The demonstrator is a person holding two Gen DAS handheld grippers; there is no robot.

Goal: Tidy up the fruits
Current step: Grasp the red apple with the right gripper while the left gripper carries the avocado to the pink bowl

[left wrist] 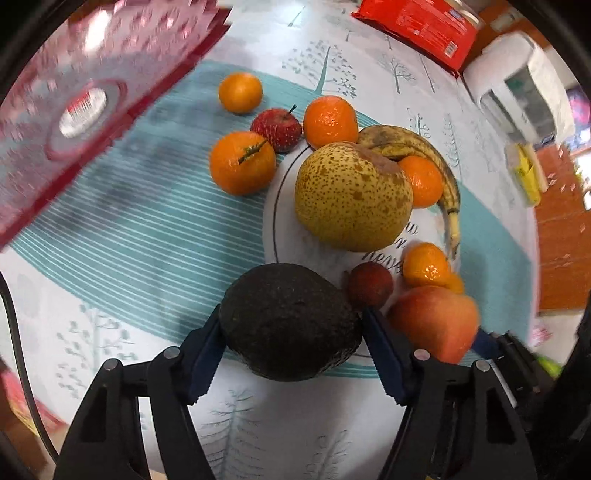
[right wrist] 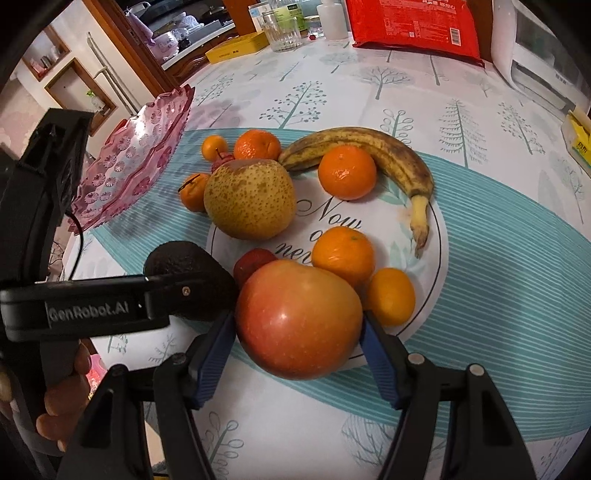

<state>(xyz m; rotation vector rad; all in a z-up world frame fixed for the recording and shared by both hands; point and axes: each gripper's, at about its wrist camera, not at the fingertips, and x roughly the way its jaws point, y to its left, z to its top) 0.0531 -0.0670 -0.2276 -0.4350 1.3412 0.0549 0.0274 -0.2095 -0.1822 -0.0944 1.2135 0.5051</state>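
A dark, pebbly-skinned avocado (left wrist: 291,325) is clamped between the blue ribbed pads of the left gripper (left wrist: 291,332) at the lower centre of the left wrist view, at the near rim of a white printed plate (left wrist: 271,206). In the right wrist view a smooth red-yellow apple (right wrist: 299,319) is seen pressed on both sides by the pads of the right gripper (right wrist: 297,325), low in the frame over the plate's near edge; there the avocado (right wrist: 177,258) shows only partly, behind the black body of the left tool, and fingers of a hand (right wrist: 62,402) appear at the lower left. On the plate lie a speckled round pear (right wrist: 249,199), a brown-spotted curved banana (right wrist: 373,151), several mandarins (right wrist: 347,171) and a small red fruit (right wrist: 251,260) touching the apple. Only the left wrist view shows clearly the strawberry-like red fruit (left wrist: 276,129) and two further mandarins (left wrist: 242,162) lying off the plate on the striped teal mat (left wrist: 129,229). A pink faceted glass bowl (right wrist: 136,158) with a scalloped rim is seen at the left, empty as far as visible, blurred in the left wrist view. The tree-patterned tablecloth (right wrist: 461,122) lies open toward the right, bounded at the top by a red packet (right wrist: 413,27).
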